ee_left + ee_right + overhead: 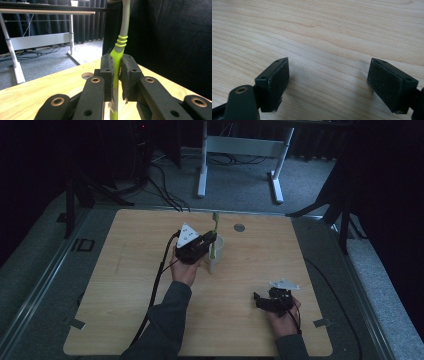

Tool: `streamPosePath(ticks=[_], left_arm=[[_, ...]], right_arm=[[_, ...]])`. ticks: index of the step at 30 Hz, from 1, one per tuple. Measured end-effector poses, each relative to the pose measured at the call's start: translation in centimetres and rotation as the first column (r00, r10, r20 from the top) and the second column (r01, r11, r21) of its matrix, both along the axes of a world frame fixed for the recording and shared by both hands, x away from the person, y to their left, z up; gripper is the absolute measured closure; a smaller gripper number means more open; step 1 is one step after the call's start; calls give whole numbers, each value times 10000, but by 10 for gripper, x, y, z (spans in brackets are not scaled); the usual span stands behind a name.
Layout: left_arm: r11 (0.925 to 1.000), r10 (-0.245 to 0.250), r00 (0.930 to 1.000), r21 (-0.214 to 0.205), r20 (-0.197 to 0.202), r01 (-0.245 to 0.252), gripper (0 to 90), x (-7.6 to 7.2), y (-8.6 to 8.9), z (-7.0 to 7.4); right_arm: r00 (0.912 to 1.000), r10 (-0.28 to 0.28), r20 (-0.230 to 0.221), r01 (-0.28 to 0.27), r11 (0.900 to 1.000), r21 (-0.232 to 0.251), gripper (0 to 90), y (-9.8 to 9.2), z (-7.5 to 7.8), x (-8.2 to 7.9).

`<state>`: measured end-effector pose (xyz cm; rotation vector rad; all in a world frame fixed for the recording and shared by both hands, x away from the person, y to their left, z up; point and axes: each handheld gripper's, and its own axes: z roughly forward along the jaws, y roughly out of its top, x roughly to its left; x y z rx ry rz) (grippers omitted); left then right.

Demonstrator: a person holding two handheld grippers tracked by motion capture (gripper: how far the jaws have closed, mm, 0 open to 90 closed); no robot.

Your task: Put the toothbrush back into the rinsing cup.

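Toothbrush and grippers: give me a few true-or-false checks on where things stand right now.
1. The left gripper is shut on the toothbrush. True.
2. The toothbrush lies flat on the table. False: it stands upright, its lower end in the cup.
3. The right gripper holds the cup. False: it is open with nothing between its pads, over bare wood near the person's side of the table, apart from the cup.
4. The cup stands near the middle of the table, towards the far edge. True.
5. The toothbrush handle is green, turning grey higher up. True.
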<state>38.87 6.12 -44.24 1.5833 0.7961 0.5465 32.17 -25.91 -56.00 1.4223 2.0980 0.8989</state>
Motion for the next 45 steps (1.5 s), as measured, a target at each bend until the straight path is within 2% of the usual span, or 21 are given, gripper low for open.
streamPosePath(ticks=[10, 12, 23, 27, 39, 42, 45], left_arm=[[9992, 65, 10000, 402, -22, -64, 803, 1, -3, -4], [9994, 32, 9999, 357, -98, -29, 801, 1, -4, -5], [9973, 82, 9988, 731, -483, -46, 799, 0, -3, -12], [9977, 94, 9979, 682, -638, -51, 799, -1, -3, -12], [9959, 173, 9959, 903, -889, -92, 786, -1, -4, -15], [9955, 121, 9948, 952, -1016, -24, 750, 0, -4, -17], [9957, 80, 9927, 926, -1207, 32, 595, 0, -4, -18]], right_arm=[[10000, 17, -1, -17, 10000, -3, 177, 0, 0, 0], [10000, 28, 7, -28, 10000, -8, 177, 0, 0, 0], [10000, 37, 6, -37, 10000, -5, 177, 0, 0, 0], [10000, 27, 3, -27, 10000, 1, 177, 0, 0, 0], [10000, 24, -3, -24, 10000, 4, 177, 0, 0, 0], [10000, 26, 0, -26, 10000, -1, 177, 0, 0, 0], [10000, 26, -3, -26, 10000, -1, 177, 0, 0, 0]])
